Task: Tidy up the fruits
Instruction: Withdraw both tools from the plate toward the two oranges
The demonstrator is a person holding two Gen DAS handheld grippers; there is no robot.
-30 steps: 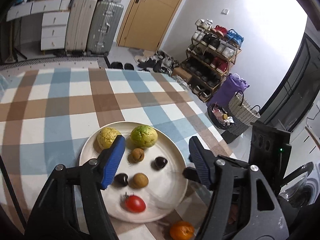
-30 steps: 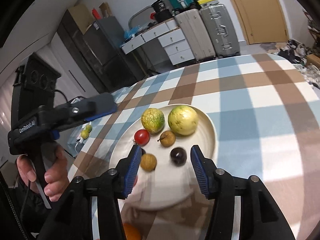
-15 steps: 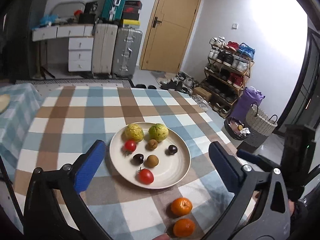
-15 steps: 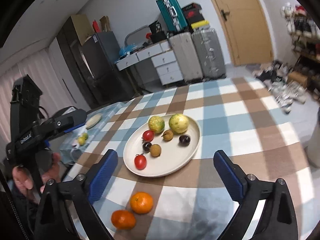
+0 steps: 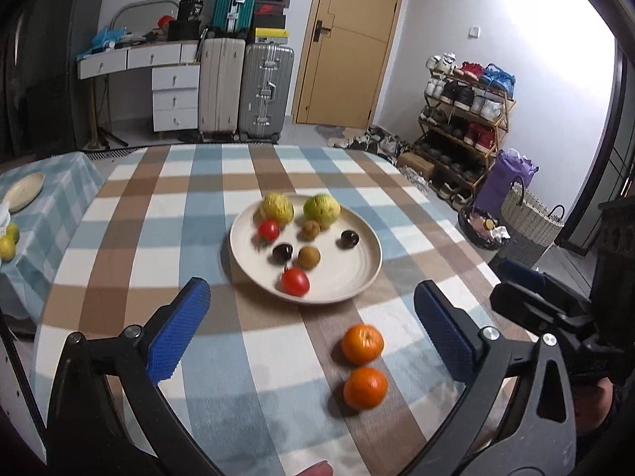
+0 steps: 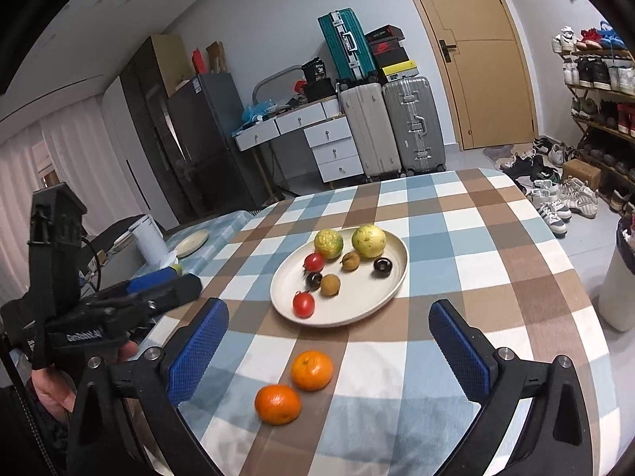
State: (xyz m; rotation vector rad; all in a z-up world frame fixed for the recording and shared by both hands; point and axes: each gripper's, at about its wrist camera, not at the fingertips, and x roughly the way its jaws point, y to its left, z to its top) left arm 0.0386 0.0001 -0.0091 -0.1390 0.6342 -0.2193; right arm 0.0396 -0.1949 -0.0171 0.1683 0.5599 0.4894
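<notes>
A cream plate (image 5: 359, 277) (image 6: 381, 297) sits mid-table on the checked cloth. It holds two yellow-green fruits (image 5: 322, 211) (image 6: 369, 241), two red tomatoes (image 5: 294, 281) (image 6: 303, 304), two brown fruits and two dark ones. Two oranges (image 5: 362, 344) (image 6: 312, 369) lie on the cloth in front of the plate, near the table's front edge. My left gripper (image 5: 313, 335) is open and empty, held above the cloth before the oranges. My right gripper (image 6: 331, 351) is open and empty, also behind the oranges.
A side table at the left carries a small plate (image 5: 22, 191) and green-yellow fruits (image 5: 7, 246). Suitcases (image 5: 262, 91) and a drawer unit stand beyond the table. A shoe rack (image 5: 464, 119) and baskets (image 5: 528, 222) are at the right.
Both grippers have drawn back and up from the plate and opened wide. The two oranges have come into full view in front of the plate.
</notes>
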